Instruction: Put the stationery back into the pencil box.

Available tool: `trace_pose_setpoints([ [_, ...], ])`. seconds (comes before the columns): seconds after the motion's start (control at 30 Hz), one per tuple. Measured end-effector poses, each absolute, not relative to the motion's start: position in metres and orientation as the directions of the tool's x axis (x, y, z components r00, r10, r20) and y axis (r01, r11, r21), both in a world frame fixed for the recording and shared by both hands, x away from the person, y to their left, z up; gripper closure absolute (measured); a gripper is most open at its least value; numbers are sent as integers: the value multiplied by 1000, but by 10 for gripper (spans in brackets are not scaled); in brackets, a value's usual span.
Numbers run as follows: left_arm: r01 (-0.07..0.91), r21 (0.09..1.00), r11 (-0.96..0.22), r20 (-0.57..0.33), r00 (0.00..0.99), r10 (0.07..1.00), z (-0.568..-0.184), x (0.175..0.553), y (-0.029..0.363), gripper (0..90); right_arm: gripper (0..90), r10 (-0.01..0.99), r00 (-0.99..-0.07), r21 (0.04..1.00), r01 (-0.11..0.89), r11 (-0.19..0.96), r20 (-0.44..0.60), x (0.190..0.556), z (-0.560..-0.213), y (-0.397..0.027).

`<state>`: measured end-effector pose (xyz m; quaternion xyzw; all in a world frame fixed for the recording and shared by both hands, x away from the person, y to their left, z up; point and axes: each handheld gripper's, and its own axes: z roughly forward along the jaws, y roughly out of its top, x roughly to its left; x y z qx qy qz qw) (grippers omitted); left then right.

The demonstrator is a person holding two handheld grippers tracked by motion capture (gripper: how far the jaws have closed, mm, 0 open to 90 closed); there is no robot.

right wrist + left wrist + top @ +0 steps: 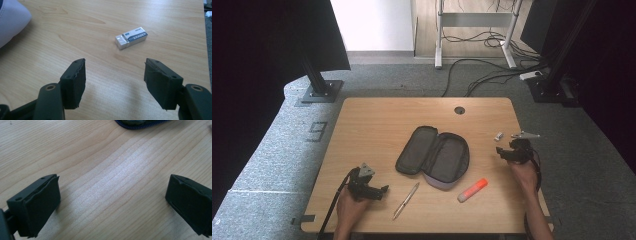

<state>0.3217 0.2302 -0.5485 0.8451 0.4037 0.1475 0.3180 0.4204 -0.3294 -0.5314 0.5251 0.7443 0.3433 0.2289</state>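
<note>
- The right gripper [508,151] sits at the right side of the table [372,120], pointed toward the far edge where a small white eraser [131,37] lies flat on the bare wood.
- In the right gripper view the eraser lies ahead of the jaws and apart from them, not yet between them. The jaws stand partly parted with nothing in them, a gap that looks sized to the eraser's narrow width, so I'd say this is the approach to a pick.
- The eraser is turned at a slant to the jaw line, so the hand may need a slight twist to close across its short sides.
- The open pencil case [433,156] lies in the middle of the table, both halves spread flat and unzipped, a likely place for the loose things to go.
- The left gripper [377,190] rests low at the near left edge with its jaws wide apart and empty over bare wood. It seems parked out of the way, with the case's zip edge [140,125] just ahead of it.
- A silver pen [406,200] and an orange highlighter [472,190] lie in front of the case, near the person's side, both untouched.
- Nothing stands between the right gripper and the eraser. The case's pale lid [11,21] is off to one side, well apart.
</note>
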Motion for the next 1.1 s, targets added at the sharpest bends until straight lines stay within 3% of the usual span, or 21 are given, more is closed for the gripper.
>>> trace_pose_setpoints([
  [1.1,588,657,-471,-8,631,776,-549,322,230,0,398,960,-280,729,654,203,-16,474,-535,-323],
])
